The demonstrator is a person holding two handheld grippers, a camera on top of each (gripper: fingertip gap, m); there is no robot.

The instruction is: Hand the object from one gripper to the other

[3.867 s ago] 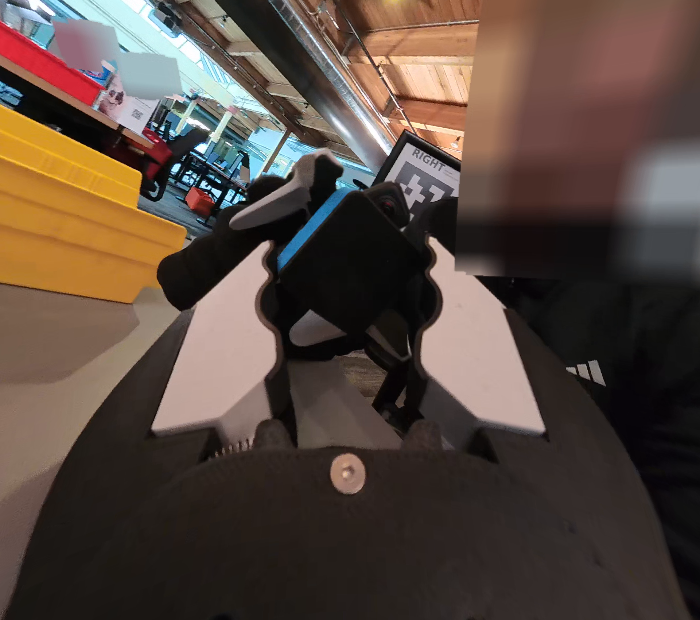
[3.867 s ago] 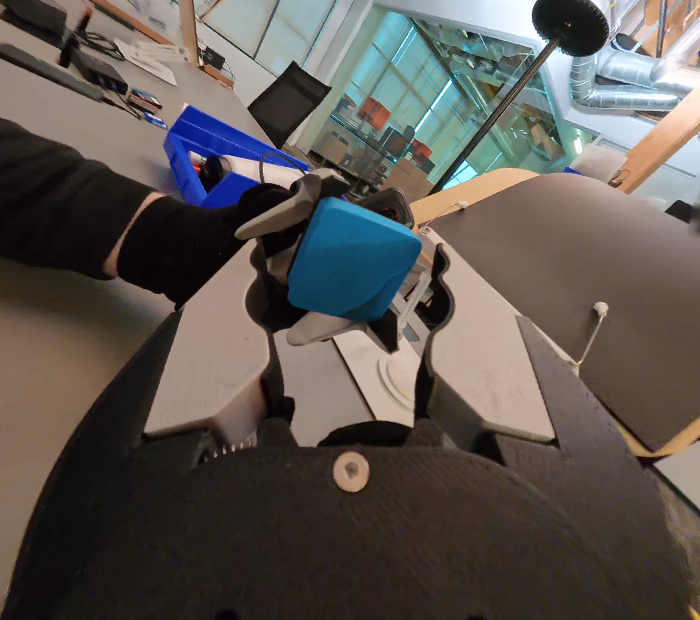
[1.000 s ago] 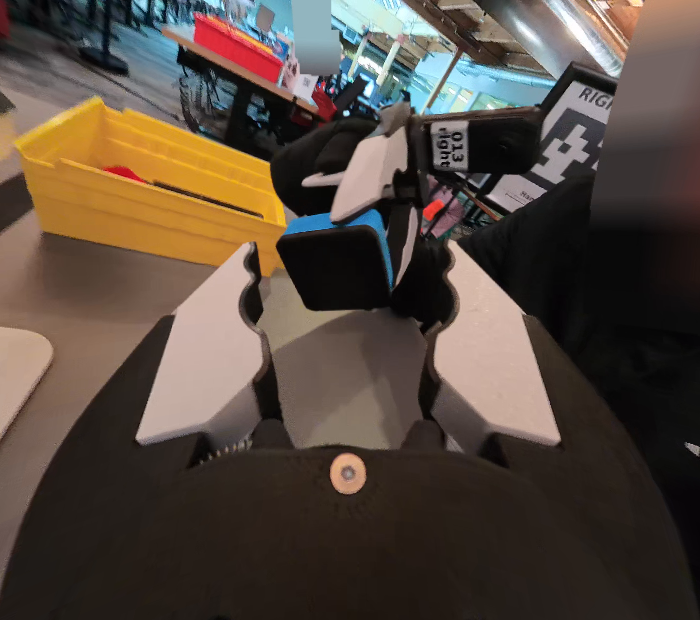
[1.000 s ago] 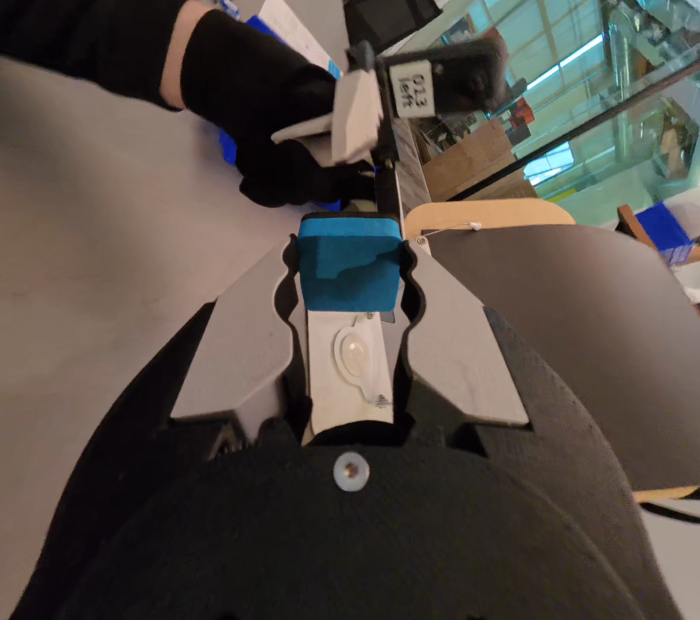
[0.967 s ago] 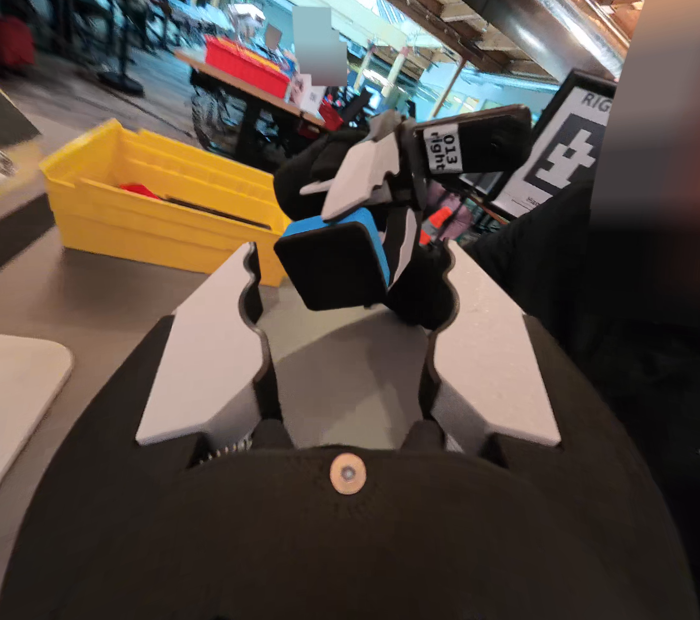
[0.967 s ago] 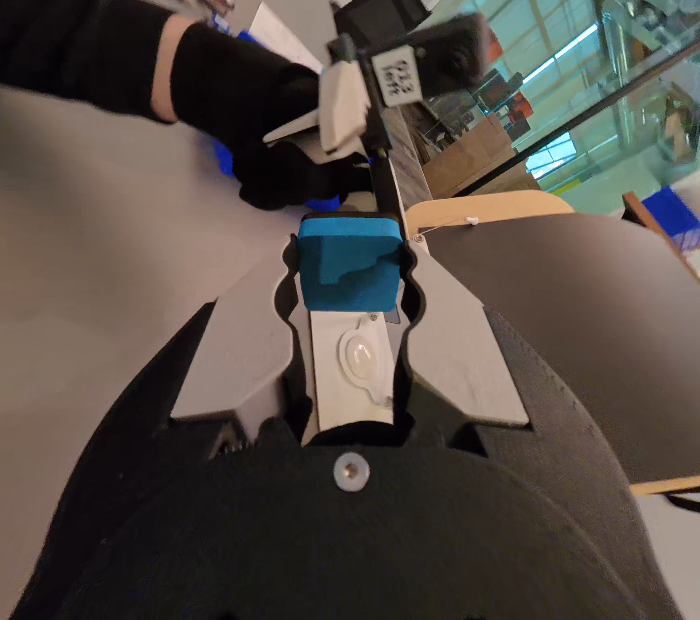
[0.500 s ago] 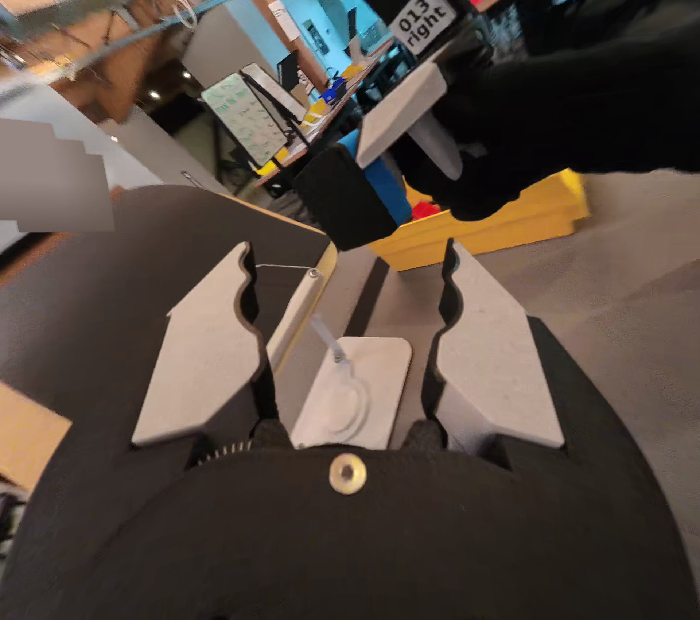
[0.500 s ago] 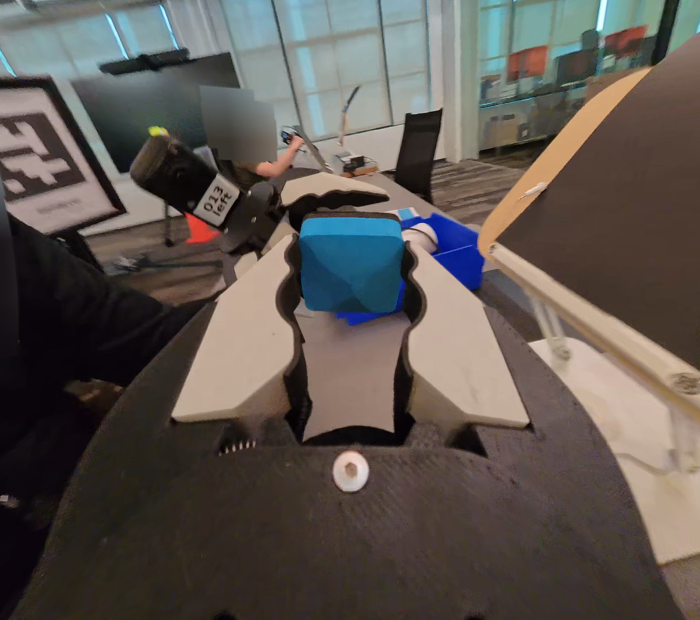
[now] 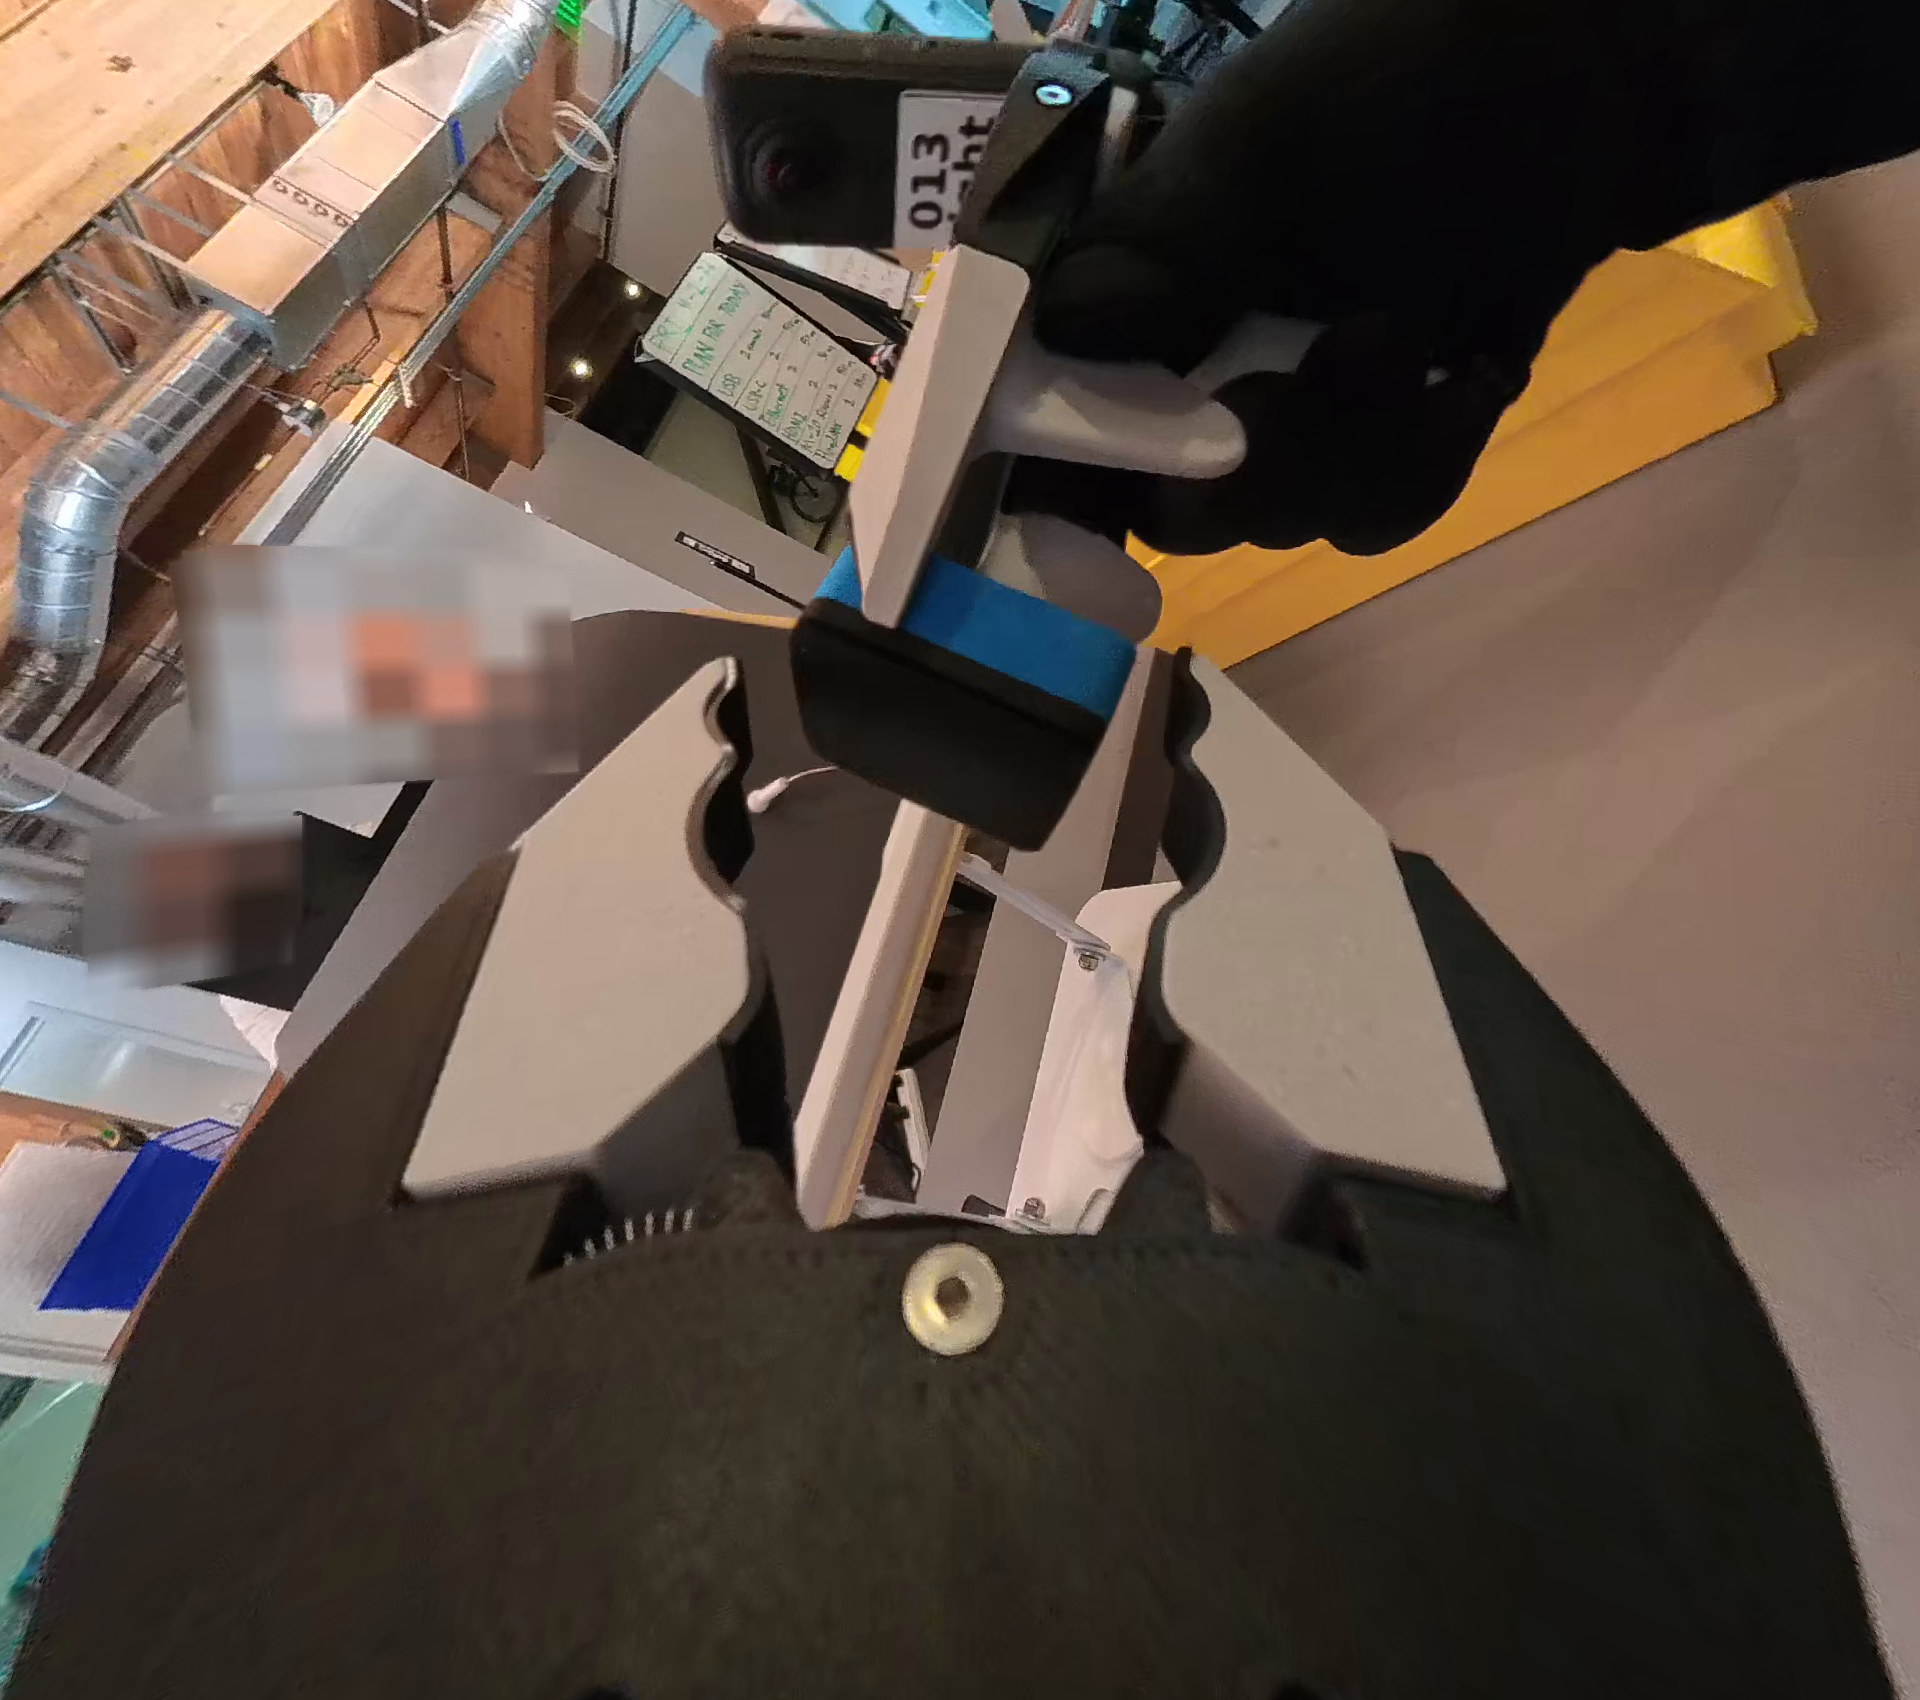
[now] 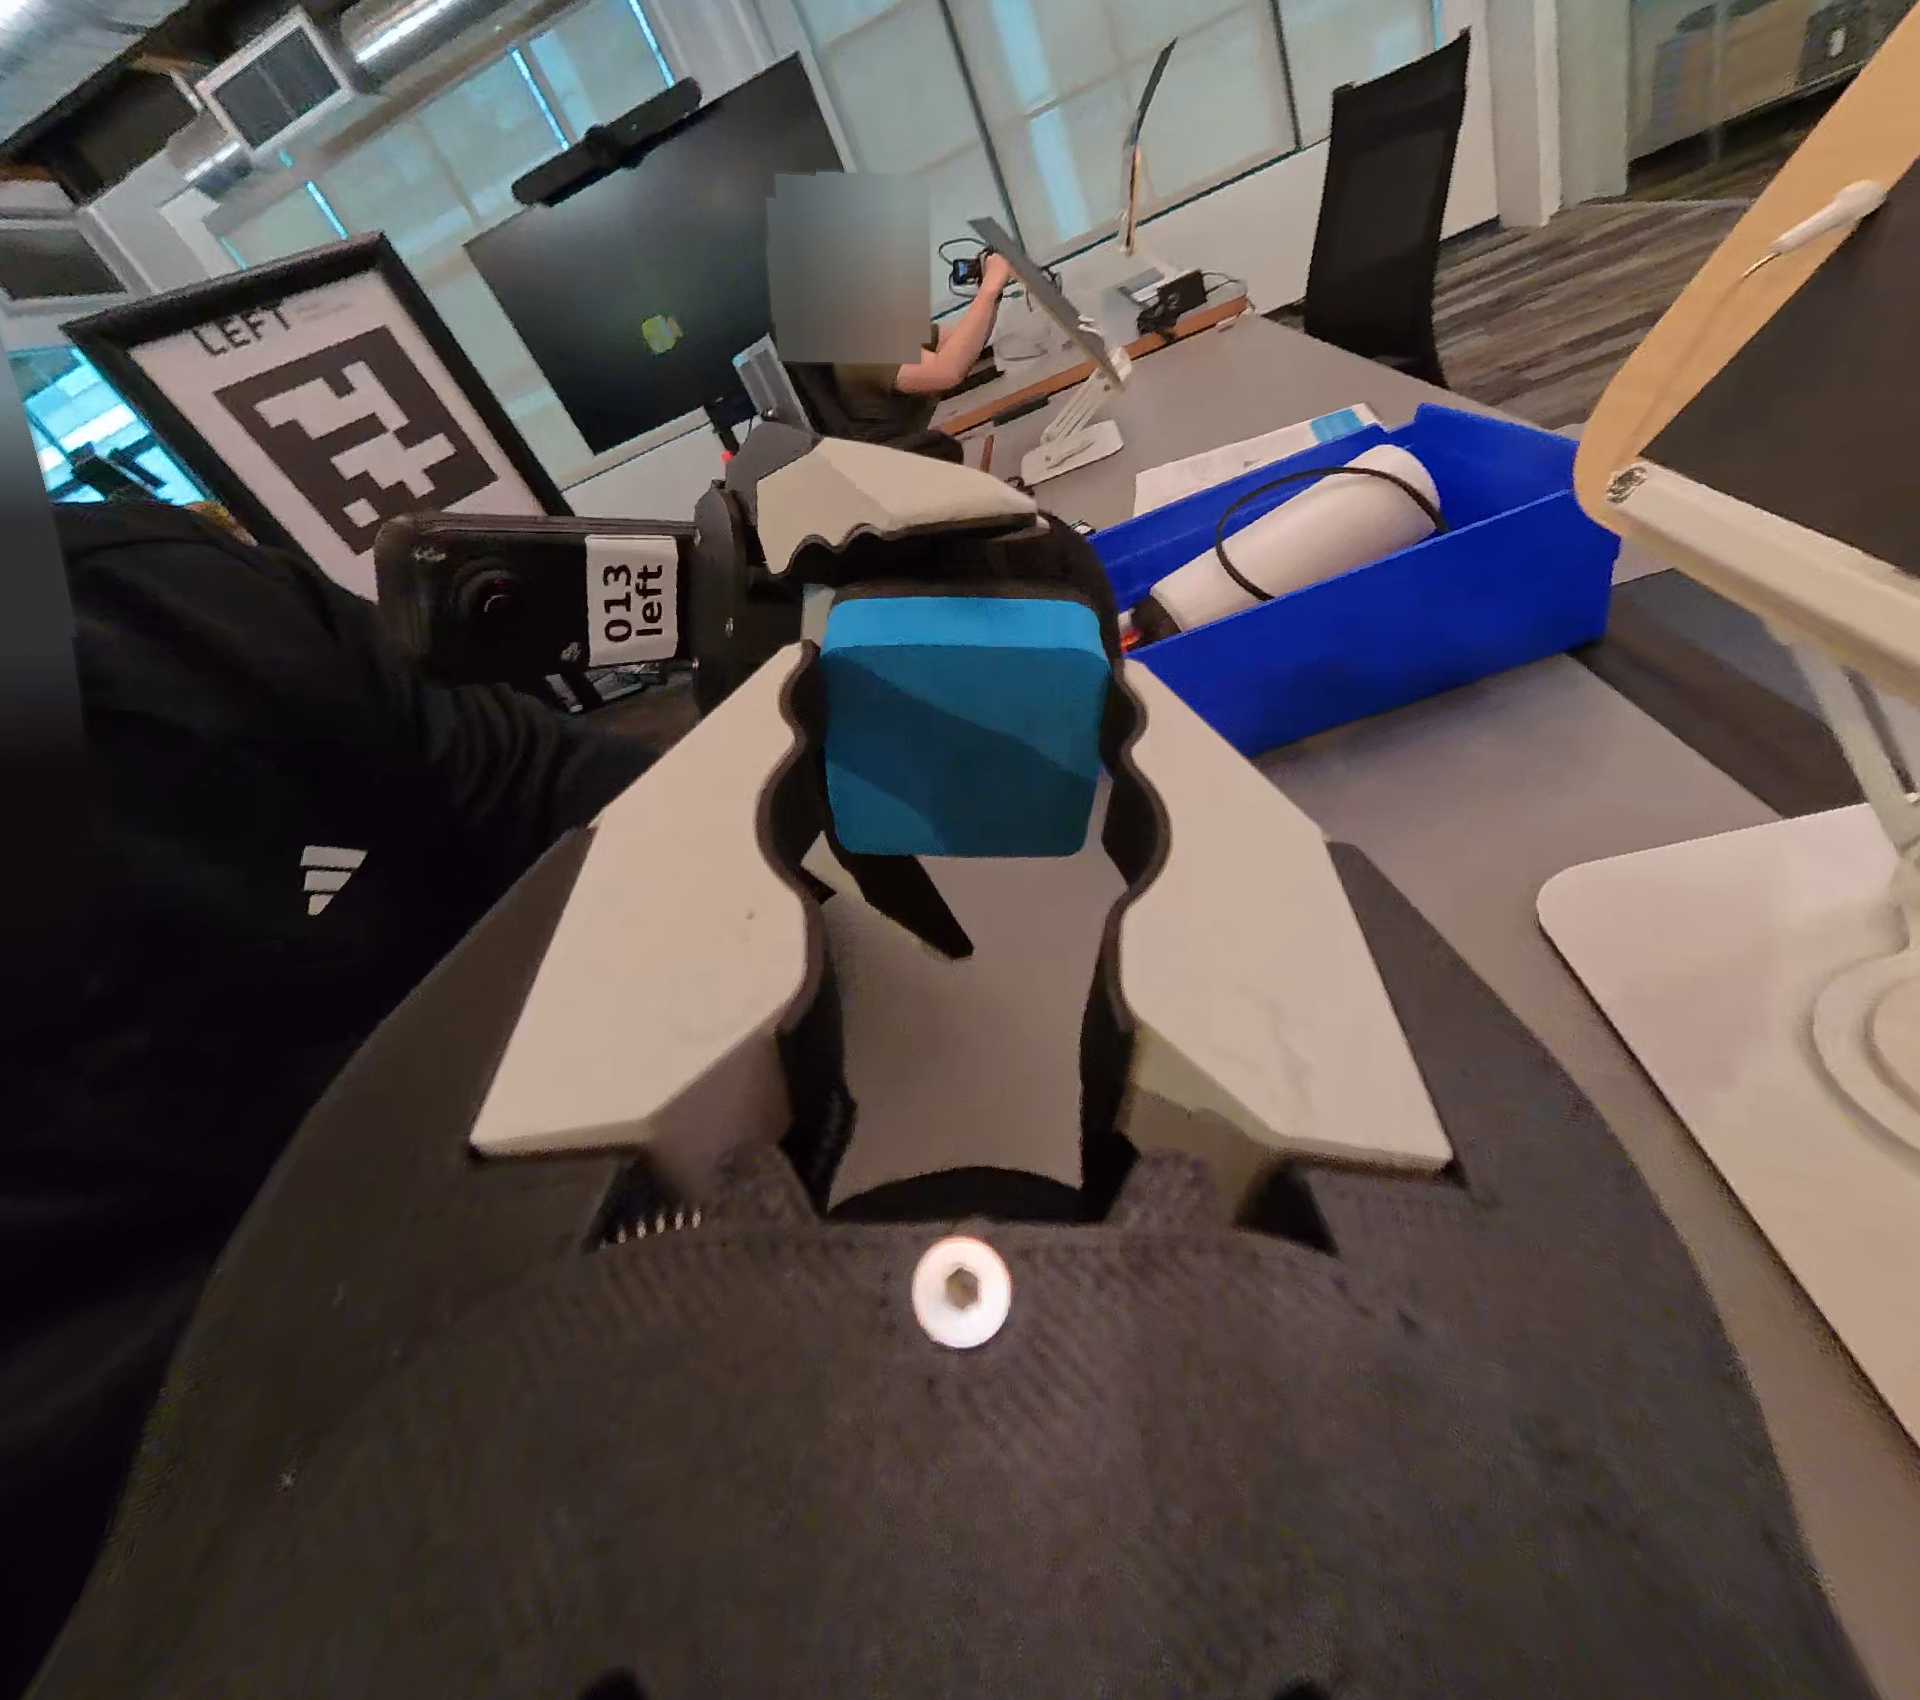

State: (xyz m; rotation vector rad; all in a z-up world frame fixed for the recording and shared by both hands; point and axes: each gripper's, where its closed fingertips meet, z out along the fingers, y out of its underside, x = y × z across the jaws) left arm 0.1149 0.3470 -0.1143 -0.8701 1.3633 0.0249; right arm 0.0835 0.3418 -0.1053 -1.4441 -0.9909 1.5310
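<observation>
The object is a blue block point(image 10: 961, 736) with a black face. My right gripper point(image 10: 961, 674) is shut on its sides. In the left wrist view the block point(image 9: 935, 736) shows its black face, held by the right gripper point(image 9: 987, 601) in a black-gloved hand. My left gripper point(image 9: 951, 684) is open, and the block sits between its fingertips with a gap on the left side. In the right wrist view the left gripper's upper finger point(image 10: 894, 507) lies just above the block. Its lower finger is mostly hidden behind the block.
A yellow bin point(image 9: 1621, 403) stands on the grey table behind the right hand. A blue bin point(image 10: 1403, 642) holding a white cylinder lies to the right. Near it are a white lamp base point(image 10: 1714, 975) and a tilted black board point(image 10: 1787, 362). A person sits at a far desk. Only a small space, under 4 cm, lies between the two pairs of fingers.
Both grippers have rolled and turned. The left gripper has closed in, so the block now lies between its open fingers. The right gripper has stayed shut on the block.
</observation>
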